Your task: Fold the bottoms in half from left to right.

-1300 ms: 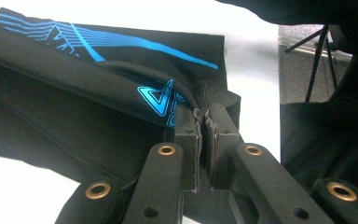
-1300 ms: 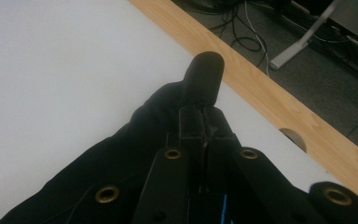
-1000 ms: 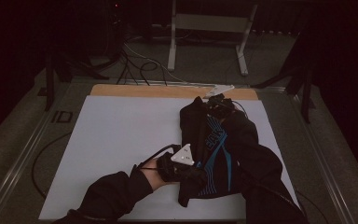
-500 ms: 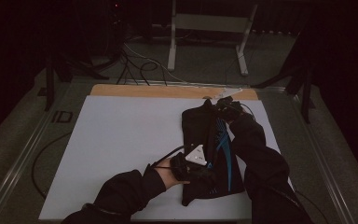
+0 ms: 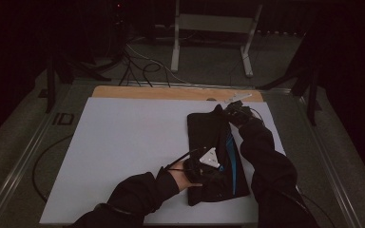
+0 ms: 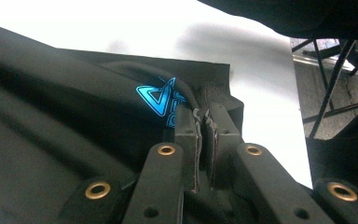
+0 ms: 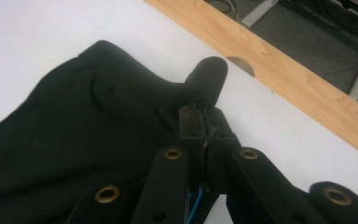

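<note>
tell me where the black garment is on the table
In the high view the black garment lies on the right half of the white table, stretched between the left gripper and right gripper.

Dim room, grey floor (image 5: pixel 285 61) (cables (image 5: pixel 145 64) trailing), white-legged stand (image 5: pixel 212 35).

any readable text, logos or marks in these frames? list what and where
"ID": marking on the grey floor beside the table's left edge, high view.
Blue print on the black garment, starting with a triangle or "V": cut off behind the left gripper's jaws, not readable.
Nothing else legible.
</note>
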